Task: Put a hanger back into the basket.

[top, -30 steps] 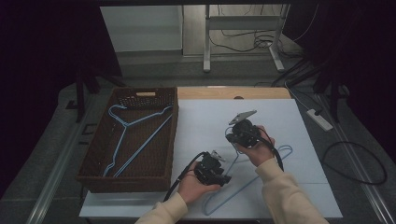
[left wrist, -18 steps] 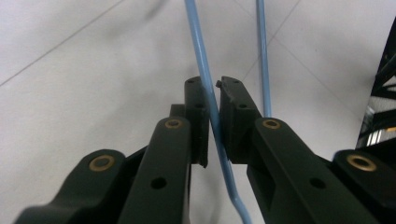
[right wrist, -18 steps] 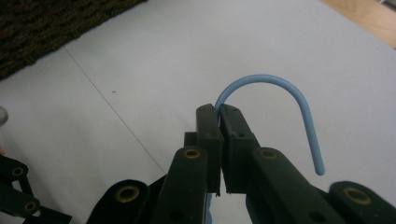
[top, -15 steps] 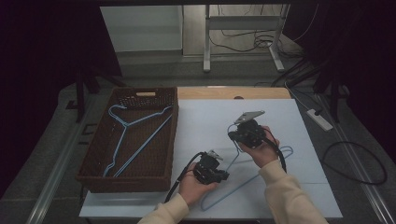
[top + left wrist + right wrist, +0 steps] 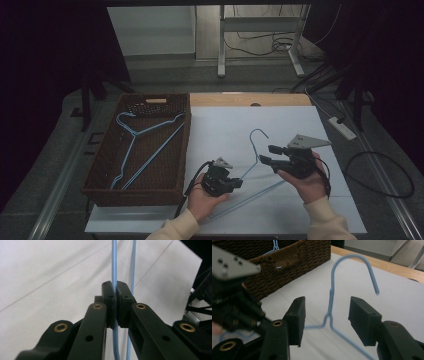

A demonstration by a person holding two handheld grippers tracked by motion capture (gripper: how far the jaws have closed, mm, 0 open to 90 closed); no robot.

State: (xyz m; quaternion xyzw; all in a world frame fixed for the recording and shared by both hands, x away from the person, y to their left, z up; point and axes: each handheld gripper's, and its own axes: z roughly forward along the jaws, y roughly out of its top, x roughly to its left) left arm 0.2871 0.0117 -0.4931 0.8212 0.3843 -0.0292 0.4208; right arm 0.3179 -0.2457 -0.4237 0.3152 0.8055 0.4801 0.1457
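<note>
While left gripper [image 5: 235,183] clamps blue hanger [image 5: 250,172] wire at lower centre of the white sheet, right gripper [image 5: 266,154] stands just right of the neck, jaws just opened, unclamped. Hook points toward frame top; long bar slants lower left to right; basket [image 5: 100,175] left.

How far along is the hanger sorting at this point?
One blue wire hanger already lies in the brown wicker basket. The second blue wire hanger is on the white table, clamped by the left gripper; the right gripper has just opened around its neck. Moving it into the basket remains.
</note>
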